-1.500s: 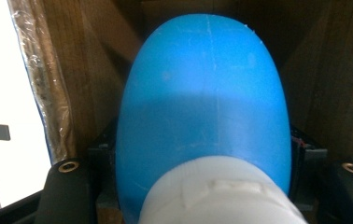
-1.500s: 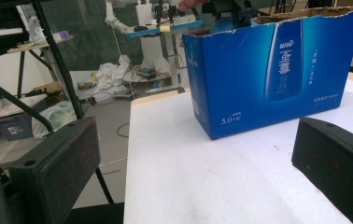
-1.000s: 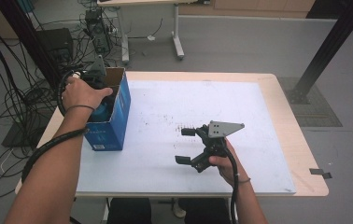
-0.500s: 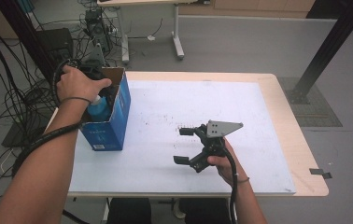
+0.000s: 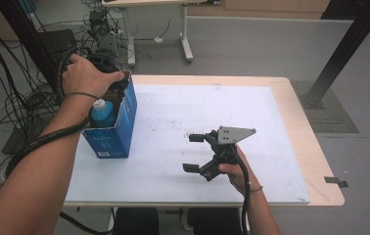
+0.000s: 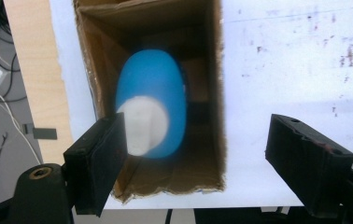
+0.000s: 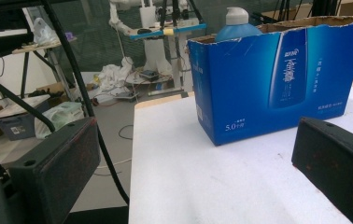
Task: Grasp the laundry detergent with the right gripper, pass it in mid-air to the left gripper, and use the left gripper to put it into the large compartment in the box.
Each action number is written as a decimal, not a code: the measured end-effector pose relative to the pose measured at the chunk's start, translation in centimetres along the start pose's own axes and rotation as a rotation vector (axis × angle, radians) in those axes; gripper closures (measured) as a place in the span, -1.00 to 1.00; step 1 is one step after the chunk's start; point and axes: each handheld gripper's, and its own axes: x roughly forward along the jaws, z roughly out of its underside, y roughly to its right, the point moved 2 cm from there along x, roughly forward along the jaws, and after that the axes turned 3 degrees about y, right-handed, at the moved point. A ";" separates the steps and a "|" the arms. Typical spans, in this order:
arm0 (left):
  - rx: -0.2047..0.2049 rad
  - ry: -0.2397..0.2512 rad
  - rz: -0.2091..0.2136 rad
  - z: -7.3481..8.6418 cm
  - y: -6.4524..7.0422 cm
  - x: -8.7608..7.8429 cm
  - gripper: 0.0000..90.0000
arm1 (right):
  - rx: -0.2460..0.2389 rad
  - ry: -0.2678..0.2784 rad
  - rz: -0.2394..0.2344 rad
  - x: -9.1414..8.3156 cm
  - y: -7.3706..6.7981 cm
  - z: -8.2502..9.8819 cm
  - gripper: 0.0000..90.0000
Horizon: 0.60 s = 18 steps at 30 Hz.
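So the blue bottle [image 6: 151,102] with the white cap is sitting upright inside the blue cardboard box [image 5: 119,122], which stands open-topped at the left edge of the counter [image 5: 183,112]. From the right tool's camera you can see the cap poking up just above the torn rim of the box.

The left tool [image 6: 212,154] hangs right over the box opening, pointing straight down. Its jaws have just been opening and they're apart now. One jaw sits beside the bottle's cap in the picture, the other is out over the white counter top past the box wall, so nothing is pinched between them. In the high view the left hand [image 5: 87,76] is above the far end of the box.

The right tool [image 5: 195,152] is held low over the middle of the counter, well apart from the box, jaws spread wide with nothing in them, aimed toward the box's printed side.

Cables lie all over the floor [image 5: 7,112] to the left.
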 end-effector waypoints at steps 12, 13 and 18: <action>0.121 0.008 0.054 0.1 2.7 -2.1 -0.82 | -0.002 -0.005 0.006 -0.2 0.0 -0.2 -0.97; 0.121 0.008 0.054 0.1 2.7 -2.1 -0.83 | -0.002 -0.003 0.006 -0.2 0.0 -0.2 -0.97; 0.191 0.013 0.078 0.4 4.2 -3.0 -0.85 | 0.000 -0.006 0.007 -0.2 0.0 -0.3 -0.97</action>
